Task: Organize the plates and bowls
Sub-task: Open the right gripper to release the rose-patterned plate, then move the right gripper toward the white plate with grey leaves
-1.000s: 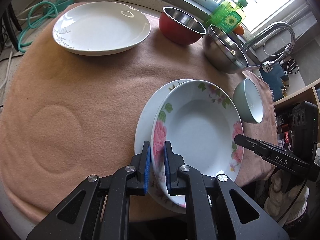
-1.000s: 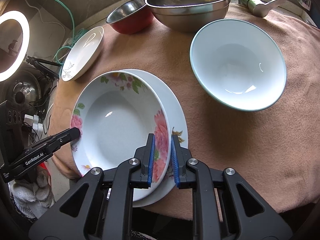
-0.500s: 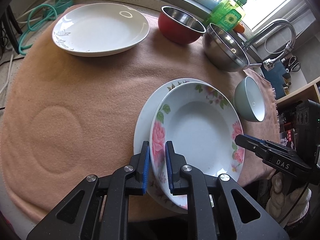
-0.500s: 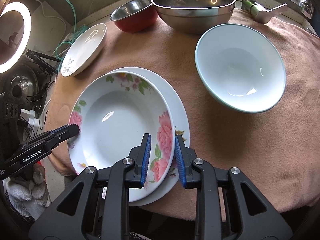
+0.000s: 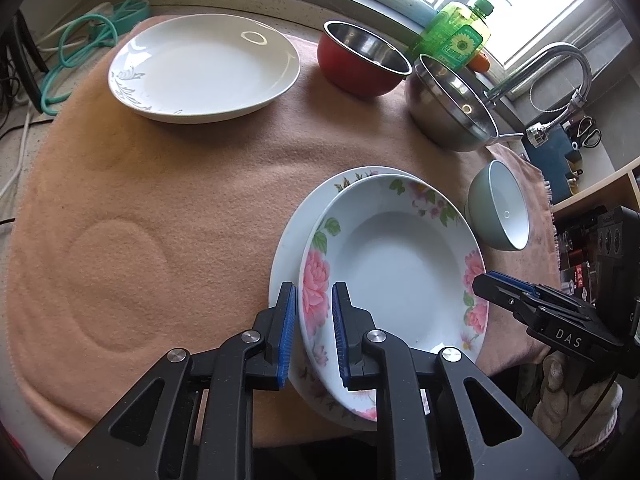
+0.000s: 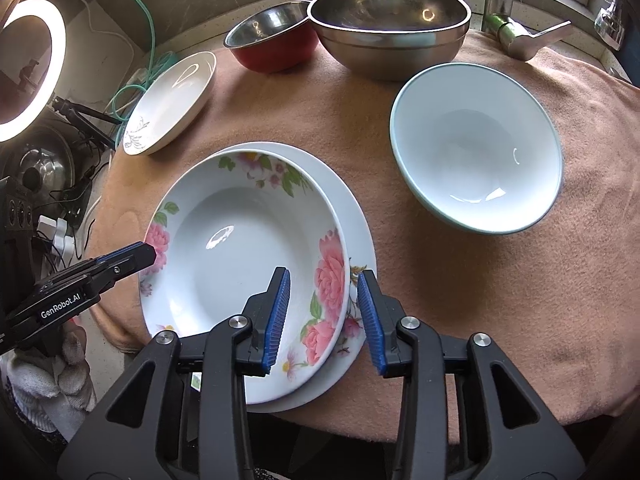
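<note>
A deep plate with pink roses lies stacked, a little off-centre, on a wider white plate near the cloth's front edge. My left gripper straddles the stack's left rim with a thin gap at each pad, so it is open. My right gripper straddles the opposite rim. Its jaws are opening and the pads stand well clear of the rim between them. Each gripper's tip shows in the other's view, the right gripper and the left gripper.
On the peach cloth stand a white leaf-patterned plate, a red bowl, a large steel bowl and a pale green bowl. A soap bottle and a faucet are behind. A ring light stands far left.
Both grippers' pads have spread off the rose plate's rim, the right pair much more. The rose plate has settled flatter on the plate beneath.
</note>
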The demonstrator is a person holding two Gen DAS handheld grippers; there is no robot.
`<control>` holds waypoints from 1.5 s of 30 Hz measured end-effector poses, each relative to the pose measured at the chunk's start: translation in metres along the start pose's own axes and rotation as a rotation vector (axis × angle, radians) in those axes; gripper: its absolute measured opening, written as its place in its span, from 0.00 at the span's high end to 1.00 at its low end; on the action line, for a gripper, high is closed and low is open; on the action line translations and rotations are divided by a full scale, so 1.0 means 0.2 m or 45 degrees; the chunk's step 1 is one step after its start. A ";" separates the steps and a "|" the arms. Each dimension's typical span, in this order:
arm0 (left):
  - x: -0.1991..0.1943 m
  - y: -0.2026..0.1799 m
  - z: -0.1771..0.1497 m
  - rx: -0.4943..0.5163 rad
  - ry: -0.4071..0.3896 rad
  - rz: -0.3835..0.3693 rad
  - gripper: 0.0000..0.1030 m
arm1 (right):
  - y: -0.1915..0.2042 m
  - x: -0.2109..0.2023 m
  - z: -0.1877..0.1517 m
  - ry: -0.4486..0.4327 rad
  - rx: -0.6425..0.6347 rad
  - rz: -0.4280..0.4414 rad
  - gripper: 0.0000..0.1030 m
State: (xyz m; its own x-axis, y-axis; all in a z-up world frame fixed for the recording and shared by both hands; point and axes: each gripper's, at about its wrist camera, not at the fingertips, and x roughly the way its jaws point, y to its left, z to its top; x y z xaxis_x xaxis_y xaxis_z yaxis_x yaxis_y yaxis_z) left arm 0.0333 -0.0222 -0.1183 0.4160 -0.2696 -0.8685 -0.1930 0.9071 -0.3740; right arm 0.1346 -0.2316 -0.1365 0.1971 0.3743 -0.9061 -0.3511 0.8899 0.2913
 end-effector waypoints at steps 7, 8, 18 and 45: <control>-0.08 0.01 0.02 -0.010 -0.056 0.008 0.85 | -0.01 -0.07 0.01 -0.057 -0.002 0.012 0.63; -0.09 0.01 0.02 -0.013 -0.062 0.009 0.85 | -0.01 -0.08 0.01 -0.067 -0.002 0.015 0.63; -0.15 0.02 0.01 -0.063 -0.116 0.021 0.85 | 0.03 -0.17 0.04 -0.127 -0.079 0.030 0.42; -0.33 0.41 0.38 -0.014 -0.246 0.115 0.57 | 0.30 -0.29 0.22 -0.382 -0.006 0.052 0.22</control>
State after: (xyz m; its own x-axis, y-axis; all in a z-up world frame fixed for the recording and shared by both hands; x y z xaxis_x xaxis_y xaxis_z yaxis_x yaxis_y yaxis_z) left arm 0.0583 0.0948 -0.0674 0.5589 -0.1193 -0.8206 -0.2467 0.9209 -0.3019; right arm 0.1433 -0.1890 -0.0525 0.4438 0.4708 -0.7625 -0.3682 0.8715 0.3238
